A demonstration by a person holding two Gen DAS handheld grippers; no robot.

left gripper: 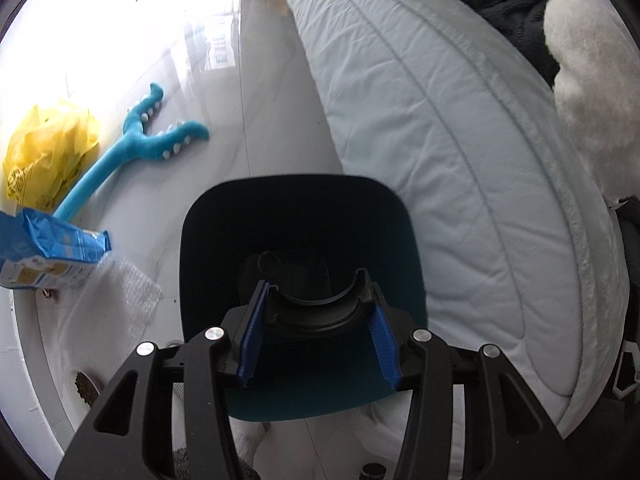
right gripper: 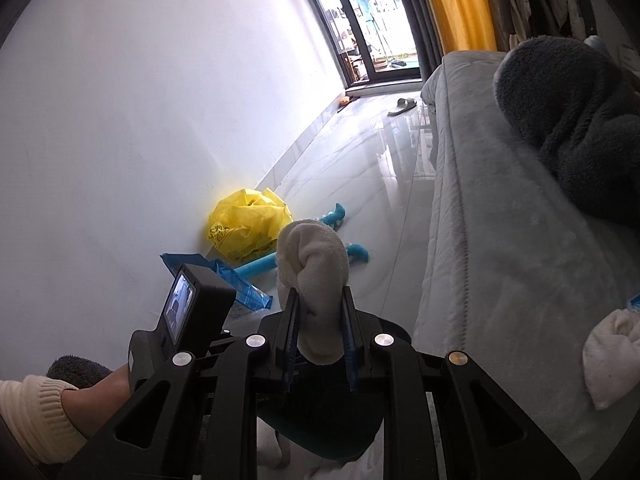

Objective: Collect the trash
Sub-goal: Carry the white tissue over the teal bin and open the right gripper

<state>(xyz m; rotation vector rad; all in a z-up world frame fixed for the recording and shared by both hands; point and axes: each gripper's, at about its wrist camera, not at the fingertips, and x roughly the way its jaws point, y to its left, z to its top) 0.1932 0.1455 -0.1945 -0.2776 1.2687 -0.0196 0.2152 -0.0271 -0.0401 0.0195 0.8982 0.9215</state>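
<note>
A dark teal bin (left gripper: 208, 248) fills the middle of the left wrist view, seen from above with its inside dark. My left gripper (left gripper: 316, 292) points down into it, its blue pads (left gripper: 252, 332) shut on a black curved part (left gripper: 320, 316) at the bin's mouth. In the right wrist view my right gripper (right gripper: 320, 304) is shut on a rolled white sock (right gripper: 312, 256), which sticks up past the fingertips. The bin (right gripper: 320, 420) shows just below that gripper. On the floor by the wall lie a yellow plastic bag (left gripper: 48, 152), a blue snack packet (left gripper: 52, 248) and clear bubble wrap (left gripper: 124, 300).
A blue plush toy (left gripper: 136, 144) lies on the glossy floor beside the yellow bag. A bed with a pale quilt (left gripper: 460, 160) runs along the right, with a dark grey fleece (right gripper: 568, 128) and a white sock (right gripper: 612, 360) on it. A hand in a cream sleeve (right gripper: 36, 412) holds the left gripper.
</note>
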